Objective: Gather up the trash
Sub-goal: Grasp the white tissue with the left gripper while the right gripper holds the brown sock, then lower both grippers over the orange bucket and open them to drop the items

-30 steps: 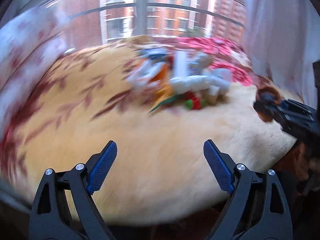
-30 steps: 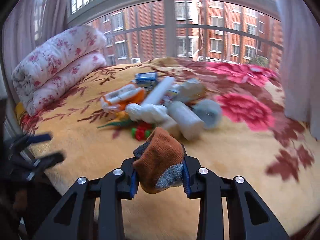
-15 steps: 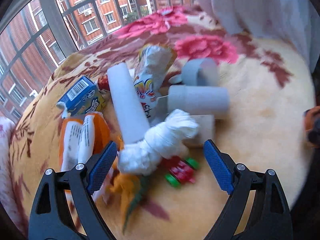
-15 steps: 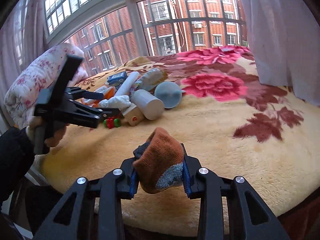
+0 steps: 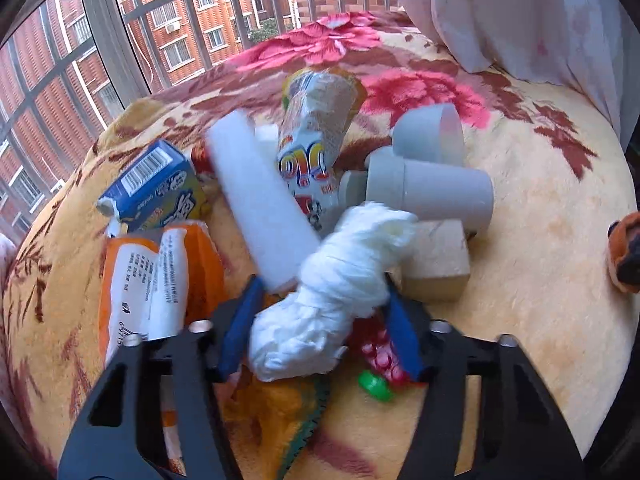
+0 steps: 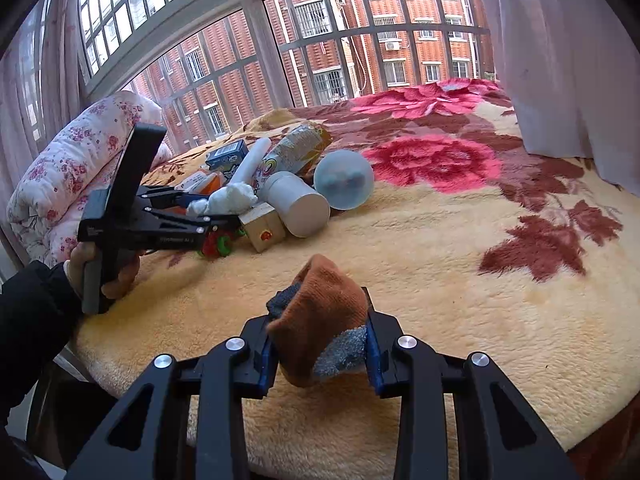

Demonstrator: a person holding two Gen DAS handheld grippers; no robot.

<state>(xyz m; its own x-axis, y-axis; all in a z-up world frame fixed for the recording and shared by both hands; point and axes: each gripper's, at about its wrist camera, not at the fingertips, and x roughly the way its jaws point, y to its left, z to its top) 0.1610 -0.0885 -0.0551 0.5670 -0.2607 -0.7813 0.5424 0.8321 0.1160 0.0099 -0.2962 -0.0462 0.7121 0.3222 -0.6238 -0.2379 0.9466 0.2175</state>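
Observation:
A pile of trash lies on the floral blanket (image 5: 540,280). My left gripper (image 5: 322,284) reaches into the pile, its jaws closing around a crumpled white paper wad (image 5: 340,288), and both blue pads touch the wad. The right wrist view shows that gripper (image 6: 218,208) low on the pile with the wad (image 6: 232,198) between its fingers. My right gripper (image 6: 318,320) hovers over the near blanket, shut on a brown and grey sock (image 6: 316,312). The sock (image 5: 624,256) peeks in at the right edge of the left wrist view.
Around the wad lie a white foam stick (image 5: 260,200), snack wrapper (image 5: 316,136), blue carton (image 5: 156,188), orange packet (image 5: 160,280), grey bottle (image 5: 436,192), wooden block (image 5: 436,264) and red-green toy (image 5: 376,364). A rolled quilt (image 6: 68,168) sits left, a curtain (image 6: 560,60) right.
The left gripper swung in over the pile, dropped onto the white paper wad and closed from wide open onto it. The right gripper kept its hold on the sock and shifted slightly.

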